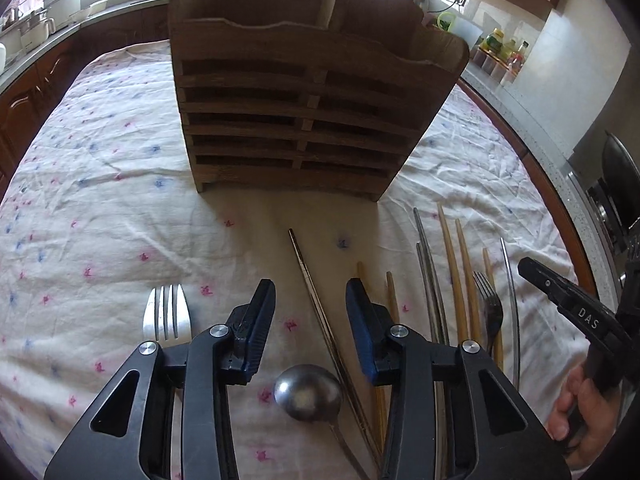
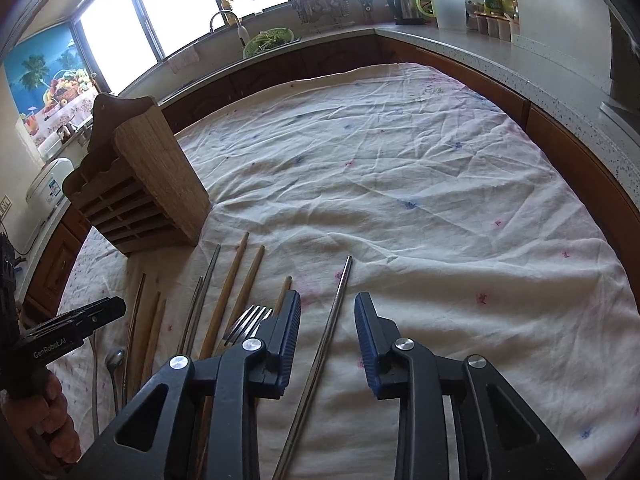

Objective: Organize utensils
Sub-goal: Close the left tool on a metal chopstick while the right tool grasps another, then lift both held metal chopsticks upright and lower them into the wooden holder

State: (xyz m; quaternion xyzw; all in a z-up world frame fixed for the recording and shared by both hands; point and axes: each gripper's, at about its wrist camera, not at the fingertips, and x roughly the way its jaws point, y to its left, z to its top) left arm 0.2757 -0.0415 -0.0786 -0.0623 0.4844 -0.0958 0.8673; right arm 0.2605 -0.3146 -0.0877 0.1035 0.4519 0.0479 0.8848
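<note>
A slatted wooden utensil holder (image 1: 304,92) stands on the table, with one pale wooden handle (image 1: 329,7) in it; it also shows in the right wrist view (image 2: 136,184). My left gripper (image 1: 310,292) is open and empty above a metal spoon (image 1: 308,392) and a metal chopstick (image 1: 320,308). A silver fork (image 1: 167,314) lies to its left. Wooden chopsticks (image 1: 452,264), metal chopsticks (image 1: 428,272) and a dark fork (image 1: 490,300) lie to the right. My right gripper (image 2: 328,304) is open and empty over a metal chopstick (image 2: 332,320), with a fork (image 2: 248,320) and wooden chopsticks (image 2: 236,280) to its left.
A wrinkled white cloth with small flowers (image 2: 400,184) covers the table. Kitchen counters (image 2: 480,44) with cabinets surround it, holding pots (image 1: 60,0), bottles (image 2: 496,0) and a kettle (image 2: 404,0). The other gripper shows at the frame edge in the left wrist view (image 1: 568,300) and the right wrist view (image 2: 72,320).
</note>
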